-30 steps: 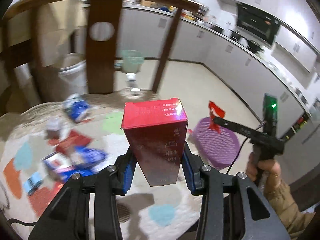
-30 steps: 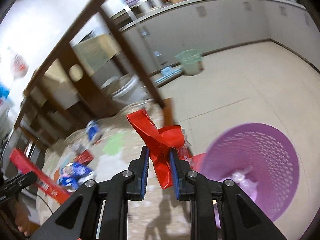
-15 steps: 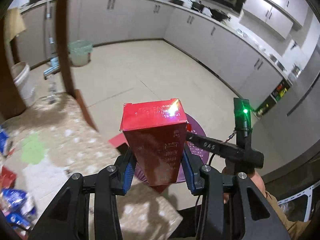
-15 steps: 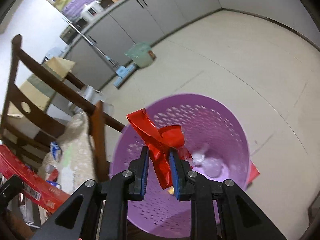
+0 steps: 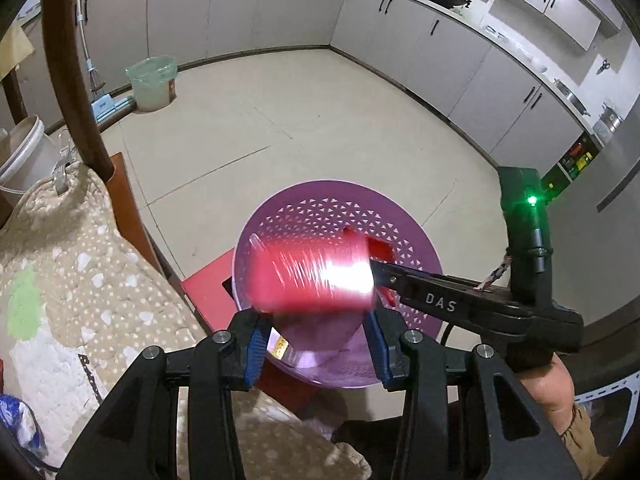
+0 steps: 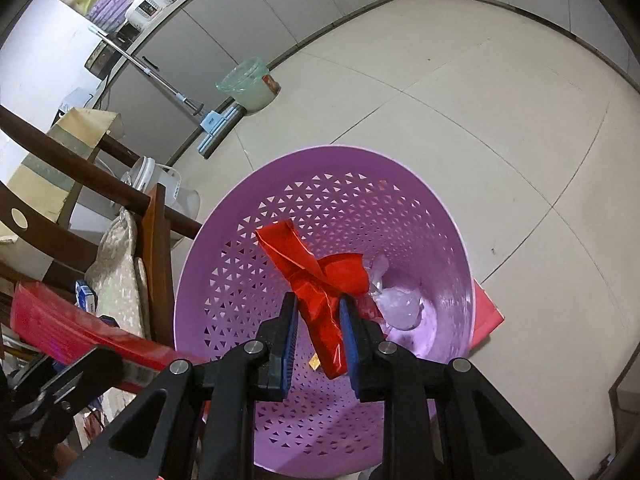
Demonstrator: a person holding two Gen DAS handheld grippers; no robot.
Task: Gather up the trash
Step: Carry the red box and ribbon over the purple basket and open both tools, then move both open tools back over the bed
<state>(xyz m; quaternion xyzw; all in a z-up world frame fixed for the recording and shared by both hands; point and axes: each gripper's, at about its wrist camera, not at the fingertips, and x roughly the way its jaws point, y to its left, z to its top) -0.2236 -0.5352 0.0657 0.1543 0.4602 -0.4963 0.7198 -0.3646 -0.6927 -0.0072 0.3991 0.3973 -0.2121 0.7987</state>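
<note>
Two grippers sit over the purple basket (image 6: 432, 216) on the tiled floor (image 5: 304, 120). Left gripper (image 5: 316, 344) has its blue pads spread apart, red box (image 5: 312, 276) blurred between and just above them, over the basket mouth; contact with the pads cannot be told. Right gripper (image 6: 320, 332) is clamped on a crumpled red wrapper (image 6: 320, 280), held above the basket interior. Clear plastic scrap (image 6: 400, 304) lies at the basket bottom. Red flat sheet (image 6: 486, 316) lies under the basket. Speckled beige cushion (image 5: 72, 264) on a wooden chair (image 5: 68, 64) sits just beside the basket. Green bin (image 5: 154, 84) stands well apart by the cabinets.
</note>
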